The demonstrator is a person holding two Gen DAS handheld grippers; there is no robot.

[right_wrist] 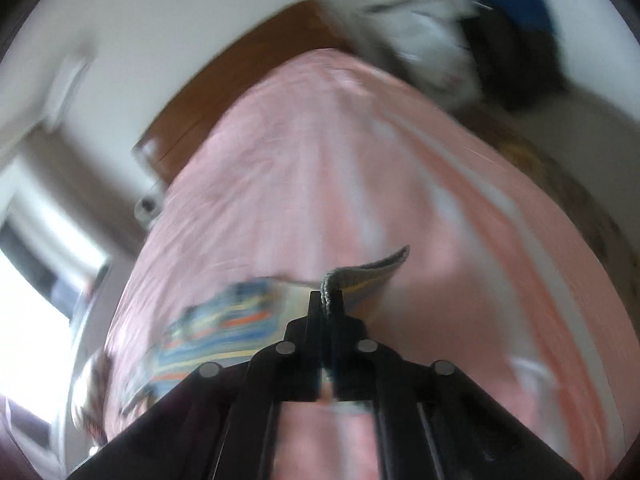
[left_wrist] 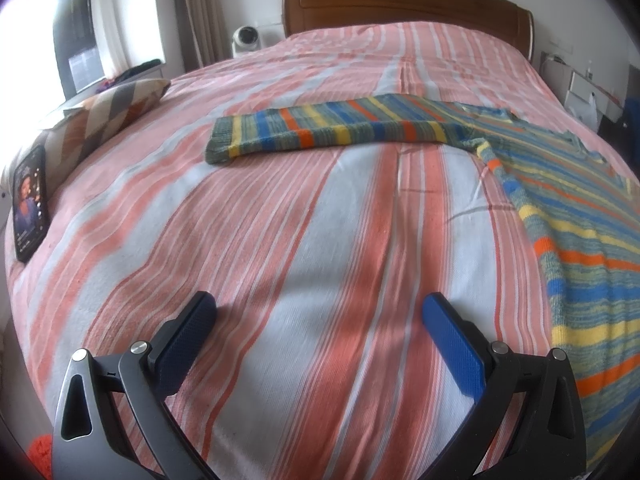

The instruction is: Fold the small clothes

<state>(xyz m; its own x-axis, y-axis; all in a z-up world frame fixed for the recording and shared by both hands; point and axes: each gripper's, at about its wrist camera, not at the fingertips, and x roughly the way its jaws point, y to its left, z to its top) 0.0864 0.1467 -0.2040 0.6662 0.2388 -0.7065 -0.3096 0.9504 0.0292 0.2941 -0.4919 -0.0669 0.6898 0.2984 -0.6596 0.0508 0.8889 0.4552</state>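
While the knitted striped sweater [left_wrist: 560, 216] lies on the woven bedspread [left_wrist: 280, 240], the left gripper [left_wrist: 320, 312] hovers wide; the right gripper [right_wrist: 326, 300] pinches its ribbed hem.

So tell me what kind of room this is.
Most likely a bedroom: a bed with a striped cover, a wooden headboard against the wall, and a curtain beside the window.

Sweater [left_wrist: 400, 128] – coarse knit wool; bedspread [left_wrist: 280, 240] – matt woven cloth; headboard [left_wrist: 400, 4] – glossy wood.
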